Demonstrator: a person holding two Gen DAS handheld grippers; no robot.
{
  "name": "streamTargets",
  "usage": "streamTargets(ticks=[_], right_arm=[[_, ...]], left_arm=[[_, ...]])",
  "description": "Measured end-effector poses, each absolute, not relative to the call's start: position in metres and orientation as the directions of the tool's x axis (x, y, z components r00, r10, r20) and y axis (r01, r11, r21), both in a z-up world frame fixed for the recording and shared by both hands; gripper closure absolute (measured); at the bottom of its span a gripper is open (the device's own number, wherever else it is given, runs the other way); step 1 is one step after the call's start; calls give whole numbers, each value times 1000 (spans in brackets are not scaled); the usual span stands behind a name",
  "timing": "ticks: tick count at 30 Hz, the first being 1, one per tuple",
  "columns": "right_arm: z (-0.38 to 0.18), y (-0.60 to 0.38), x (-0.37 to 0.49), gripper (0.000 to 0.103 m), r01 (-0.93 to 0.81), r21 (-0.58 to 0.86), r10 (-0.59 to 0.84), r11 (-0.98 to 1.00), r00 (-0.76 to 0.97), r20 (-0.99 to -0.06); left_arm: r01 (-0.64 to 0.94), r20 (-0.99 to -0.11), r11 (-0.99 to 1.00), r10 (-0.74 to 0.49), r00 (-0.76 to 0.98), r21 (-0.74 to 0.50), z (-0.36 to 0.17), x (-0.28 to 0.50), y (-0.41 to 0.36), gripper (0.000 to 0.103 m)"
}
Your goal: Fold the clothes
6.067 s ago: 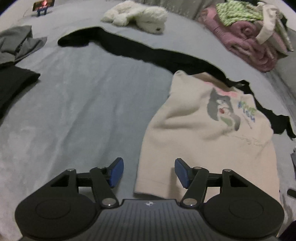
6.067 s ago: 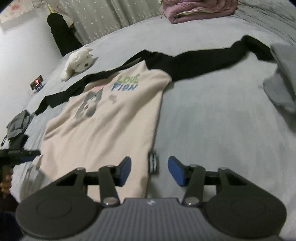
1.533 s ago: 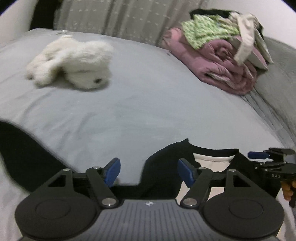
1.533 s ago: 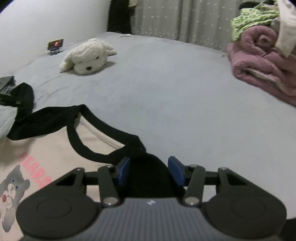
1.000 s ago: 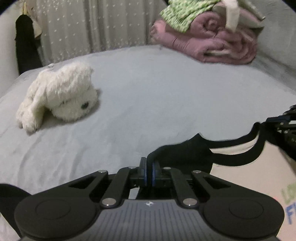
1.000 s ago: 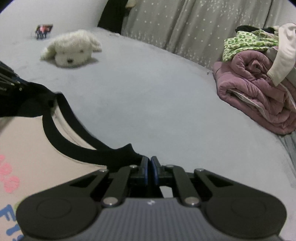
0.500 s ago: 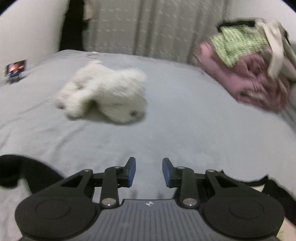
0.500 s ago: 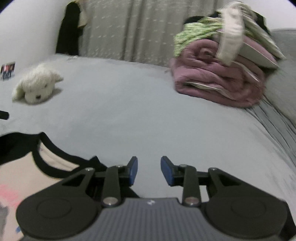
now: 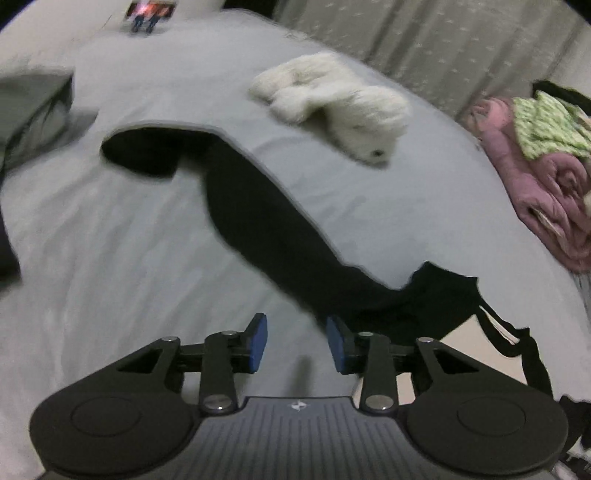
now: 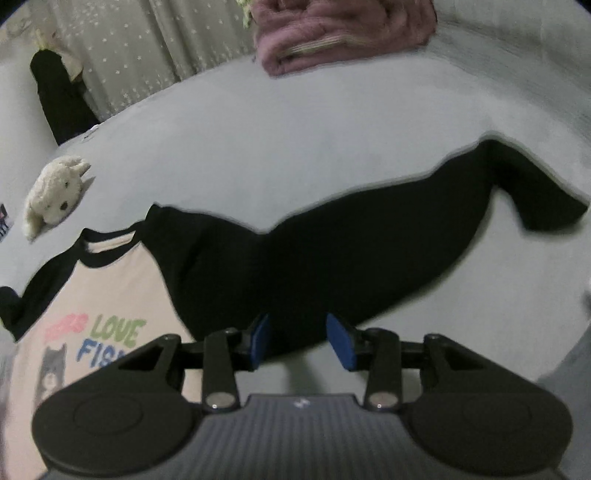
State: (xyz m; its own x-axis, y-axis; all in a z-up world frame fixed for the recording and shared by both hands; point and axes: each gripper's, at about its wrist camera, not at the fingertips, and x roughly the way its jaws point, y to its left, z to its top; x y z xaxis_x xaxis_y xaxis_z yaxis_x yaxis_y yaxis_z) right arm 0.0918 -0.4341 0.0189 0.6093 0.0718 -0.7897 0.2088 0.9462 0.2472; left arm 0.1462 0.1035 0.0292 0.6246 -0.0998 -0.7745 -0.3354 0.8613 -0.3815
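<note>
Left wrist view: the left gripper is being held with its jaws apart at a moderate gap, nothing between the blue pads. It is being hovered over the grey bedsheet, just beside the shirt. The shirt's black sleeve is being shown stretched flat from the shoulder near the right pad up and left across the sheet, its cuff end lying near a folded grey garment. The black neckband is seen at the right edge, with the cream body beside it. A white plush dog is lying beyond the sleeve, apart from it. A pink blanket pile with a green-patterned cloth on top is being seen at far right. Frame is motion-blurred — contact between pad and fabric cannot be told.

Right wrist view: the right gripper is likewise being held open at a moderate gap, empty, over the lower edge of the shirt's other black sleeve. This sleeve is being shown spread flat toward the right, cuff turned down at the far end. The cream shirt front with its "LOVE" print is lying at left — collar pointing away. The plush dog is sitting far left on the bedsheet, the pink blanket pile at top, a curtain behind.
</note>
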Motion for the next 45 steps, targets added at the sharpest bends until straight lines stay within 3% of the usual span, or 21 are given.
streamTargets(ticks=[2, 6, 13, 18, 23, 27, 34, 38, 45], right_arm=[[13, -434, 92, 70, 207, 268, 91, 941, 609, -788], [16, -425, 98, 95, 203, 249, 73, 947, 618, -783], [24, -398, 96, 98, 208, -63, -183, 976, 627, -757], [22, -404, 94, 96, 202, -19, -146, 979, 637, -757], [29, -369, 88, 89, 118, -123, -170, 985, 703, -691], [33, -320, 89, 87, 10, -109, -82, 994, 728, -681], [35, -194, 107, 82, -253, -88, 128, 963, 723, -679], [33, -106, 142, 80, -447, -95, 255, 889, 657, -709], [15, -21, 196, 78, -539, -179, 205, 823, 576, -792]], left_arm=[[-346, -776, 847, -118, 619, -405, 21, 149, 104, 68], [-327, -747, 840, -131, 652, -433, 19, 159, 98, 68], [-387, -760, 849, -27, 650, -361, 25, 162, 112, 68], [-460, -787, 802, -20, 617, -380, 22, 160, 133, 68], [-482, -797, 761, -75, 599, -434, 18, 158, 142, 63], [-472, -791, 743, -126, 599, -475, 18, 156, 153, 61], [-551, -810, 710, -45, 585, -438, 20, 148, 203, 58], [-562, -801, 684, -55, 596, -465, 20, 144, 226, 57], [-564, -796, 702, -8, 605, -436, 20, 150, 253, 56]])
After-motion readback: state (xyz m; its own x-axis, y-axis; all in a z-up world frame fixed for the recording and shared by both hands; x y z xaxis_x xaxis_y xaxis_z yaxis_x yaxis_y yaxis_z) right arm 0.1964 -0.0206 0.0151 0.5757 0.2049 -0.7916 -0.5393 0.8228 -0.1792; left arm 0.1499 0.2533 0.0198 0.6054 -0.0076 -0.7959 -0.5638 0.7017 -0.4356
